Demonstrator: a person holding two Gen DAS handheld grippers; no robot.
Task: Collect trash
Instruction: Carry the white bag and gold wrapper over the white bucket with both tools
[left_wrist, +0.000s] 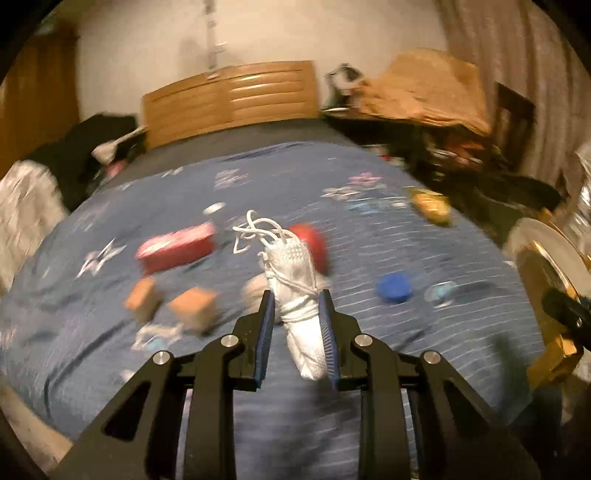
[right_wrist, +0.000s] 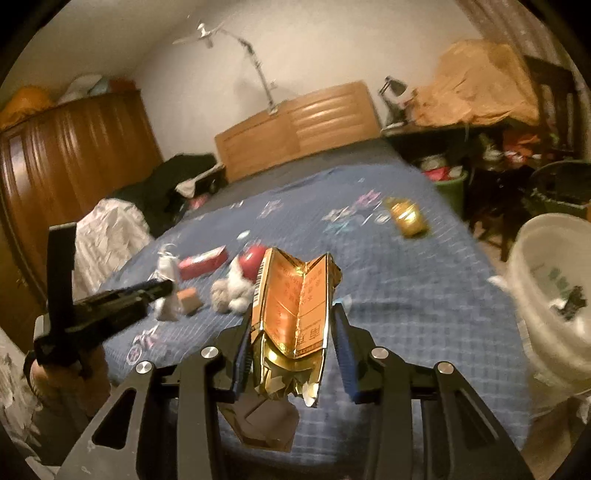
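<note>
**Two pieces in hand, most of the bed left to clear**

Our left gripper (left_wrist: 295, 321) has its fingers (left_wrist: 266, 332) clamped on a white mask (left_wrist: 295, 291), its loops trailing ahead of the tips. Our right gripper (right_wrist: 293, 332) holds a flattened gold carton (right_wrist: 291, 314); the left finger touches it, but the right finger stands a little off its edge, so we cannot tell how firm that grip is.

Neither piece is binned yet. The white bucket (right_wrist: 554, 295), which we take for the bin, sits to the right of the right fingers, beside the bed (left_wrist: 443, 332).

Ahead of the left fingers much trash remains on the bed: a red box (left_wrist: 177, 249), a red ball (left_wrist: 312, 249) just beyond the mask, two brown blocks (left_wrist: 192, 306), a blue cap (left_wrist: 394, 288) and, farther right, a gold jar (left_wrist: 432, 205). A grey-white wad (right_wrist: 231, 291) lies left of the carton.

We judge the task early: two items lifted, none visibly dropped, at least seven to go.
</note>
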